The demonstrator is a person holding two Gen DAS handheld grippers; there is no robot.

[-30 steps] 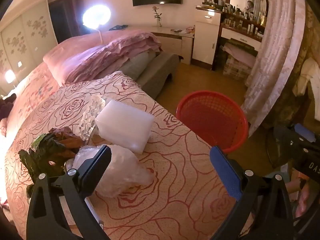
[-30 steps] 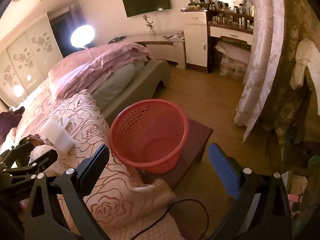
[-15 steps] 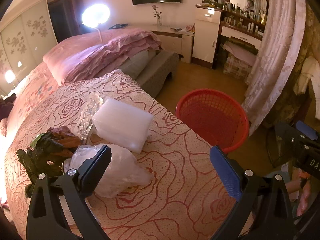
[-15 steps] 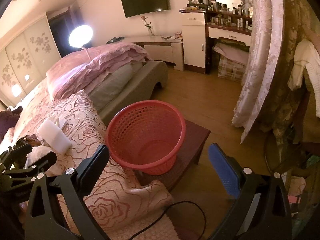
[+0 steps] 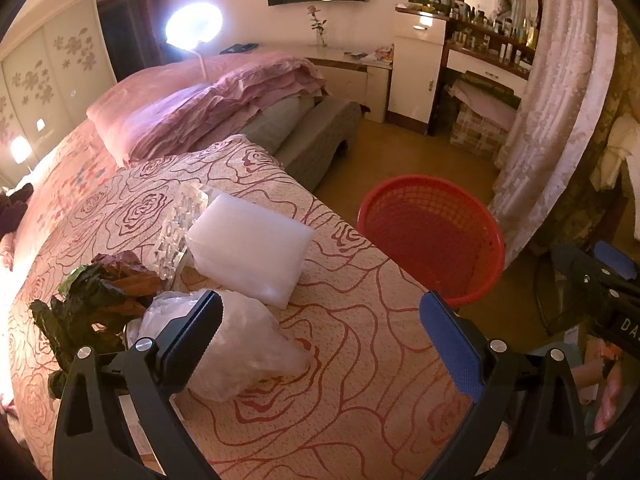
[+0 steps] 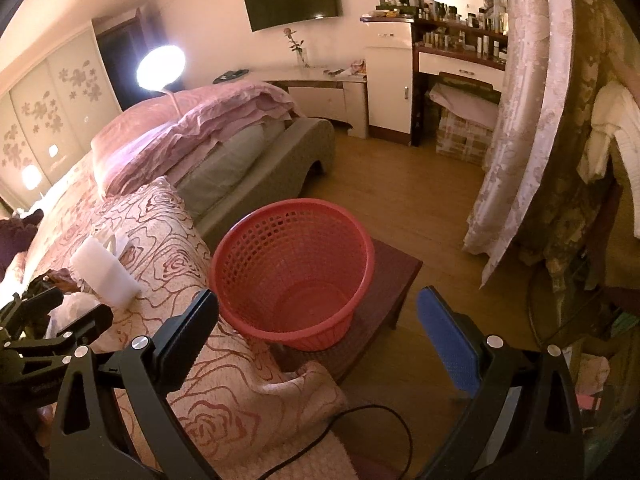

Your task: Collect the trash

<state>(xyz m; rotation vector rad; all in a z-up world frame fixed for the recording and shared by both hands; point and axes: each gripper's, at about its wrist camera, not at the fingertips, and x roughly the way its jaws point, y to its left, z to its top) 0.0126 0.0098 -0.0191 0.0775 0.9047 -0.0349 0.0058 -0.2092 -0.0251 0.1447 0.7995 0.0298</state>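
Trash lying together on the rose-patterned pink bedspread [image 5: 360, 380]: crumpled clear plastic bag [image 5: 244, 348], white foam block [image 5: 252, 248], dark wilted leaves [image 5: 88, 312], clear blister sheet [image 5: 180, 224]. Red perforated plastic basket [image 6: 292, 268] empty, on a low dark stool [image 6: 396, 272] just beside the bed. Left gripper [image 5: 320, 332] and right gripper [image 6: 316, 328] both with fingers spread wide, holding nothing. Best to lower the left one over the bag, close on a thick fold, then carry across above the rim.

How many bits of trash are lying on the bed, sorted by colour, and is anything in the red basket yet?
White foam block: 1
Whitish plastic bag: 1
Clear plastic tray: 1
Dark green-brown leaves: 1 bunch
Total on the bed: 4
In the basket: 0
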